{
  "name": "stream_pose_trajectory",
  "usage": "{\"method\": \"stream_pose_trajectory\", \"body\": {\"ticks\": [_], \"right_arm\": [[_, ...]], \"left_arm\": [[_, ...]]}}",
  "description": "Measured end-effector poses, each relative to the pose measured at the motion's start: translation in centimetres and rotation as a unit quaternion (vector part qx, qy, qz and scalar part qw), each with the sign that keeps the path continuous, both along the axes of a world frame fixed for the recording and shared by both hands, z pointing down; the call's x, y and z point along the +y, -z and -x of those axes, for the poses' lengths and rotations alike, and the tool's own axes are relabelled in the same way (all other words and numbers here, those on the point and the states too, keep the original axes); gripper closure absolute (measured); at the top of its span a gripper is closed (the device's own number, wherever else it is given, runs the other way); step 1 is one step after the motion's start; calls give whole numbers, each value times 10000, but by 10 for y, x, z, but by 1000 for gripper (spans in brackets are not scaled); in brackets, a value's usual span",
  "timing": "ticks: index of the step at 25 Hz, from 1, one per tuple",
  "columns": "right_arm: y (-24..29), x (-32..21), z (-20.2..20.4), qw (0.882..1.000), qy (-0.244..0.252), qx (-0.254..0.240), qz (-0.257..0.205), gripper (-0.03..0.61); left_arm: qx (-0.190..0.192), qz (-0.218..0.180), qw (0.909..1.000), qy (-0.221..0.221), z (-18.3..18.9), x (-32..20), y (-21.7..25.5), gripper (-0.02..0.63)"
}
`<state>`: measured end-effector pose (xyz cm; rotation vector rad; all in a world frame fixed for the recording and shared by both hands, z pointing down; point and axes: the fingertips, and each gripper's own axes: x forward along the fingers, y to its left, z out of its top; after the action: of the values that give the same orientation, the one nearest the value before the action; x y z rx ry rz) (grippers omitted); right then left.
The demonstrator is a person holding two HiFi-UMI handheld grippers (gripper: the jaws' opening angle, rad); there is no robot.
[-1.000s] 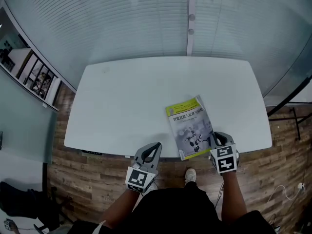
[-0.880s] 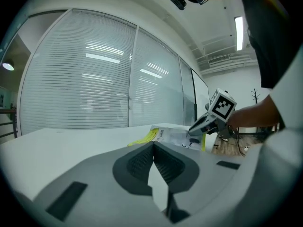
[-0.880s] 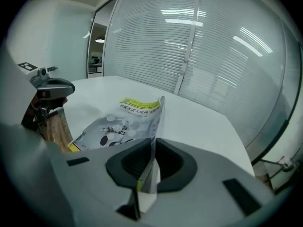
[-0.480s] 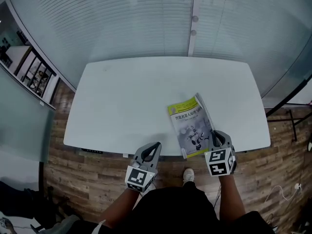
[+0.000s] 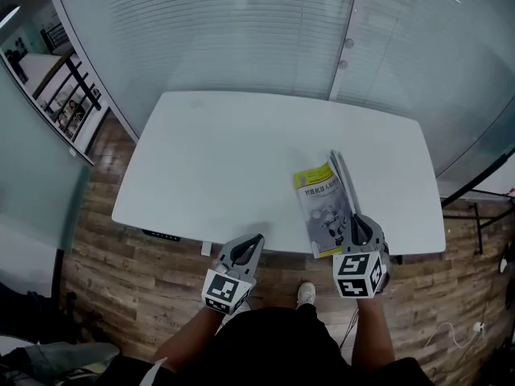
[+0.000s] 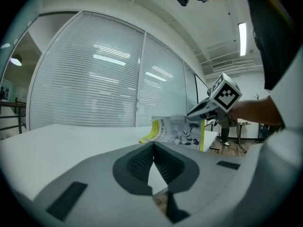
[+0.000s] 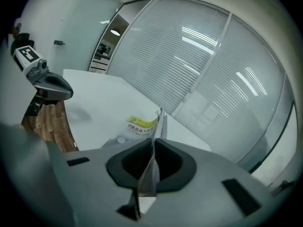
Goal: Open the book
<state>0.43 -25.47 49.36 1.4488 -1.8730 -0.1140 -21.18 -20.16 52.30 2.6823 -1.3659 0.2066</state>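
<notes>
A book (image 5: 324, 209) with a yellow-and-grey cover lies near the front right edge of the white table (image 5: 233, 155). My right gripper (image 5: 356, 226) is shut on the cover's near right corner and holds it lifted, so the cover (image 7: 143, 125) stands almost on edge between the pads. In the left gripper view the raised cover (image 6: 182, 135) faces me, with the right gripper (image 6: 202, 111) above it. My left gripper (image 5: 252, 244) is shut and holds nothing. It hovers at the table's front edge, left of the book.
A wall of glass with blinds (image 5: 241, 39) runs behind the table. Wooden floor (image 5: 105, 256) surrounds it, and a railing (image 5: 76, 95) stands at the far left. The person's shoe (image 5: 306, 294) shows below the table's front edge.
The right gripper has risen and rolled with the cover's corner in it, so the cover went from flat to nearly upright. The left gripper shifted slightly along the table's front edge.
</notes>
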Motion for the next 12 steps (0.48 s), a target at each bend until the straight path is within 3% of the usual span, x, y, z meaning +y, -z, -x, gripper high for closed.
{"method": "stream_pose_trajectory", "body": {"ticks": [4,12], "right_arm": [[14,5,26,9997,149,68,-182,549],[25,21,108,9947,929,277,-353,552]], "left_arm": [[83,-71,9999,-34,9,2,-1,600],[161,-36,9999,37,36,7,-8,600]]}}
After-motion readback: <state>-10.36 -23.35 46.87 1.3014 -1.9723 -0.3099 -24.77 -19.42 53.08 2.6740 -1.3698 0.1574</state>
